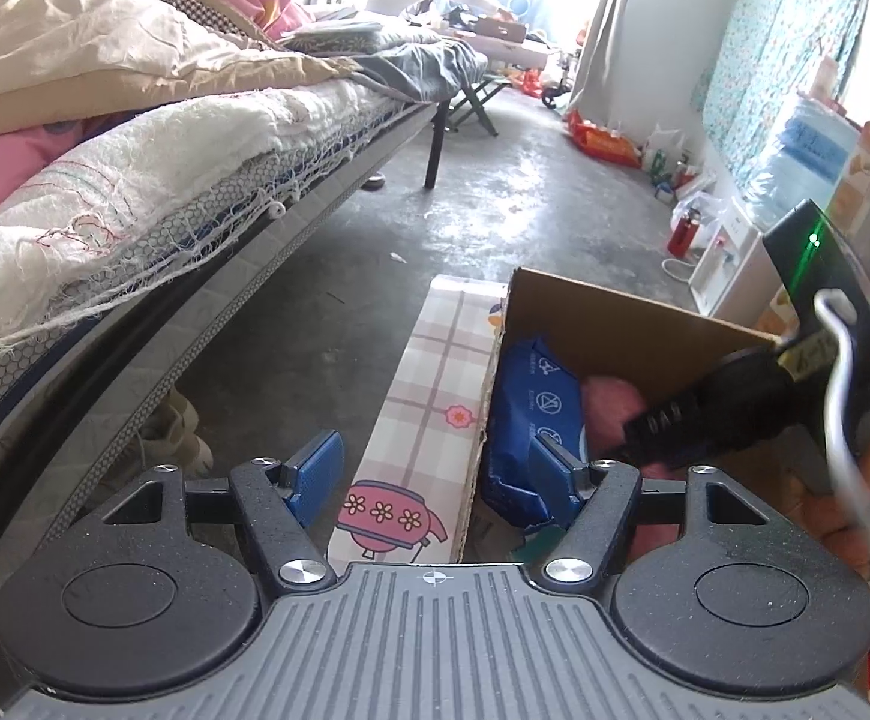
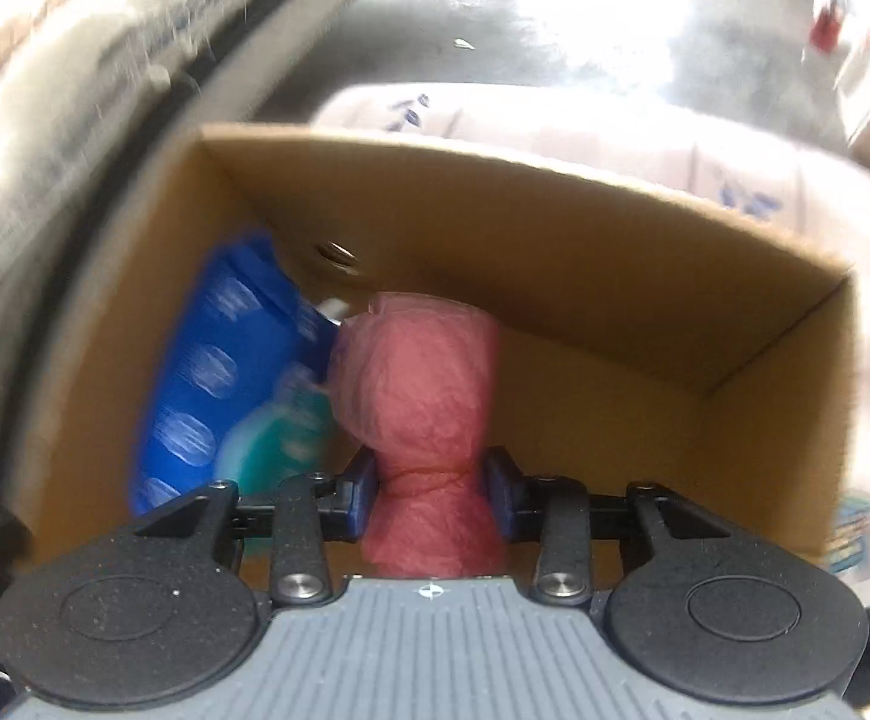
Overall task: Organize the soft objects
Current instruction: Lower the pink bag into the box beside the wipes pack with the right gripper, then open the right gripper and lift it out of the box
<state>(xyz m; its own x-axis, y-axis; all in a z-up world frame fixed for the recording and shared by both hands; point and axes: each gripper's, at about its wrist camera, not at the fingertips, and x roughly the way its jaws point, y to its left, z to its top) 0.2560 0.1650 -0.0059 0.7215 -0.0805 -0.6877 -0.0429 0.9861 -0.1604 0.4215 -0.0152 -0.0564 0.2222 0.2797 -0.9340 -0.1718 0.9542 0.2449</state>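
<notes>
1. The right gripper (image 2: 429,495) is clamped on a crumpled pink tissue-like soft bundle (image 2: 420,384); its blue pads (image 2: 358,495) pinch the bundle at a narrow waist, and the bulk of it sticks out beyond the fingertips.
2. The left gripper (image 1: 435,474) stands open with nothing held. Its fingers straddle the near wall of the brown cardboard box (image 2: 585,252): one blue pad (image 1: 315,468) is outside over the floor, the other is inside, close against a blue plastic pack (image 1: 531,396); whether pad and pack touch I cannot tell.
3. The box sits on the grey concrete floor (image 1: 495,210) beside a low bed with a frayed white blanket (image 1: 165,180). Its outer flap shows a pink plaid print with a cartoon pot (image 1: 435,408).
4. Inside, the blue pack lies against the left wall with a teal packet (image 2: 279,438) beside it; the pink bundle is just right of them, over the box's bare middle.
5. The right gripper points steeply down into the box; the left tilts down more gently along the wall.
</notes>
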